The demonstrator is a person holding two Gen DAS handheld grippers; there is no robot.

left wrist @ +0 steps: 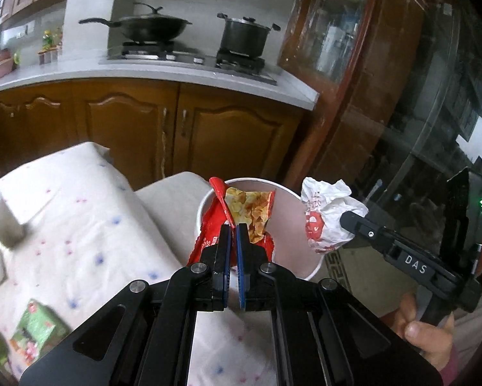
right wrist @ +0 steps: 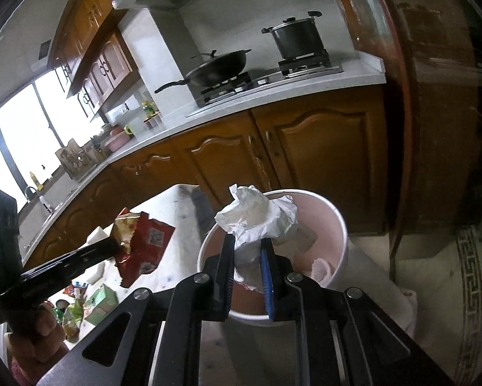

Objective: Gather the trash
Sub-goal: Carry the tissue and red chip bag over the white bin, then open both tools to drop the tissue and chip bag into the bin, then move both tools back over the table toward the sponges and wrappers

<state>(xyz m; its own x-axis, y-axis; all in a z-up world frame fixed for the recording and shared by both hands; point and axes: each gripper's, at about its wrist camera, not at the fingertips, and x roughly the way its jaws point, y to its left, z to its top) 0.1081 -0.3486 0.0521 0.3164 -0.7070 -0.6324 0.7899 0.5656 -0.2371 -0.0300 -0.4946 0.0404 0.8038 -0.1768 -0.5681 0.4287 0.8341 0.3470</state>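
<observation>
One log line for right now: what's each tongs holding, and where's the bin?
left tongs: shut on chip bag, over bin | right tongs: shut on crumpled paper, over bin | nothing dropped yet

One bin [left wrist: 292, 225], pale and round, stands at the end of the tabletop [left wrist: 80, 209]. Two pieces of trash are held over or beside the bin: one red chip bag [left wrist: 241, 215] and one crumpled white wrapper [left wrist: 324, 212]. Two grippers hold them, the left [left wrist: 233, 230] and the right [right wrist: 247, 241]. On the tabletop left of the bin lie at least two green cartons [left wrist: 36, 331], plus one white box [left wrist: 6, 222]. Beyond the bin, the stove [left wrist: 189, 56] carries two pots: one wok [left wrist: 144, 27] and one stockpot [left wrist: 245, 37].
</observation>
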